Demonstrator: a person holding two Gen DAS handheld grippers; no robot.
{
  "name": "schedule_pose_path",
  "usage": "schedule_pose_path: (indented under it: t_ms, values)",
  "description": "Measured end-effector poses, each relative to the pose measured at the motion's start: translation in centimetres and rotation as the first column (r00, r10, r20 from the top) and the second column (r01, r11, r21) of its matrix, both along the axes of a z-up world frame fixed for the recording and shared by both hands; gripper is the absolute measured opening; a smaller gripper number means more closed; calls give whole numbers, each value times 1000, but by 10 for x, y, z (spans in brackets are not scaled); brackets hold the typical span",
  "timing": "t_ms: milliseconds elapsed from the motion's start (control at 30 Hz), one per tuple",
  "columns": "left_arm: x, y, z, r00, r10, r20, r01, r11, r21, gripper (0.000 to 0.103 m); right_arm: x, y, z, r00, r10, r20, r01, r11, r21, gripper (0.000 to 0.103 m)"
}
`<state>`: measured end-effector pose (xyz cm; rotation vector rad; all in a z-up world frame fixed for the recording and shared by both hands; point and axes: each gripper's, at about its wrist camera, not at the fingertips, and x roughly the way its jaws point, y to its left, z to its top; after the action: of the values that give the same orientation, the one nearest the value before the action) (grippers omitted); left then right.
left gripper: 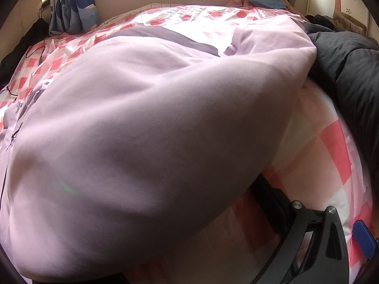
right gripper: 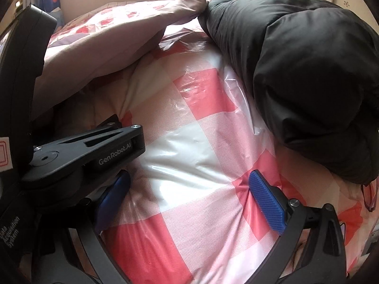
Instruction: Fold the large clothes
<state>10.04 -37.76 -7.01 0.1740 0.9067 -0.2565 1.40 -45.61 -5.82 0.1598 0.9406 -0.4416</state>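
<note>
Pink-and-white checked bedding (right gripper: 201, 156) under a clear plastic sheet covers the bed and serves as the work surface, with patterned curtains (left gripper: 71, 4) behind. Spread across most of it lies the pale lilac garment (left gripper: 142, 123), a big soft top with a grey band near its far edge; one fold rises close to the left camera and drapes over that tool. A black padded jacket (right gripper: 308, 82) is heaped to the right, touching the lilac cloth at the far end. The left tongs (left gripper: 296, 213) are mostly buried under fabric, so I cannot tell how their jaws stand. The right tongs (right gripper: 189, 198) are spread wide and empty above bare bedding. The lilac cloth looks light, limp and likely to slide on plastic; a hem or sleeve edge seems the best hold.
</note>
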Motion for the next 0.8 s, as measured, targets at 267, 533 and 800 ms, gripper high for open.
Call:
schedule_pose_path:
  t_ms: [267, 533, 800]
  values:
    - [7, 14, 21, 960, -116, -254, 94, 991, -94, 96, -33, -2, 32, 995, 43, 86, -49, 996, 73, 96]
    - [-138, 132, 167, 968, -161, 193, 170, 985, -28, 96, -158, 48, 157, 940, 189, 284, -163, 980, -112, 96]
    - [-204, 318, 207, 954, 55, 296, -63, 998, 15, 96, -151, 158, 215, 862, 331, 384, -384, 921, 67, 96]
